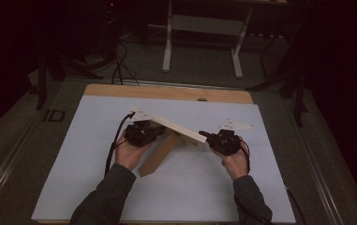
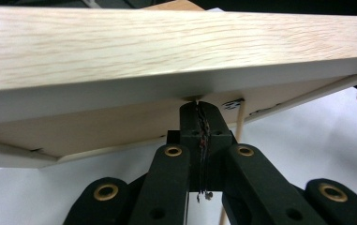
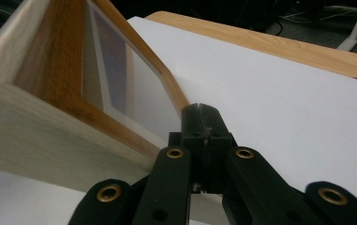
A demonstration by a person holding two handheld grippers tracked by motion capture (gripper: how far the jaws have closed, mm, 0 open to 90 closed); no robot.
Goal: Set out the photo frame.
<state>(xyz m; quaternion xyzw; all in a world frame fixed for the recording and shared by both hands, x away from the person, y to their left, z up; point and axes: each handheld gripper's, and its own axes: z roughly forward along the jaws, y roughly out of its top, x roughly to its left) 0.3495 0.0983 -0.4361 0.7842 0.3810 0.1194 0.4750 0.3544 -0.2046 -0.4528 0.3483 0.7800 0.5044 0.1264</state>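
Item, nearest you: your left gripper, jaws pressed together with nothing between them, their tip set up against the underside of the wooden picture frame. Your right gripper likewise has its jaws together and holds nothing; the tip sits just beside the frame's lower glazed edge.

Item, the frame: raised on edge over the white mat, between the two grippers, tilted, propped on its brown back stand.

Orientation: in the high view the long axis runs from upper left down to lower right across the mat. The glazed face looks toward the far side of the table, leaning down; the back and stand face you.

Risks, as judged:
- You are only nudging, not gripping. Push unevenly from one end and the frame will likely swing about its stand.
- Too much lift from the left tip could tip it face-down onto the glass.
- The stand may fold or skid on the smooth mat.
- The right tip could slip off the edge and strike the glazing.
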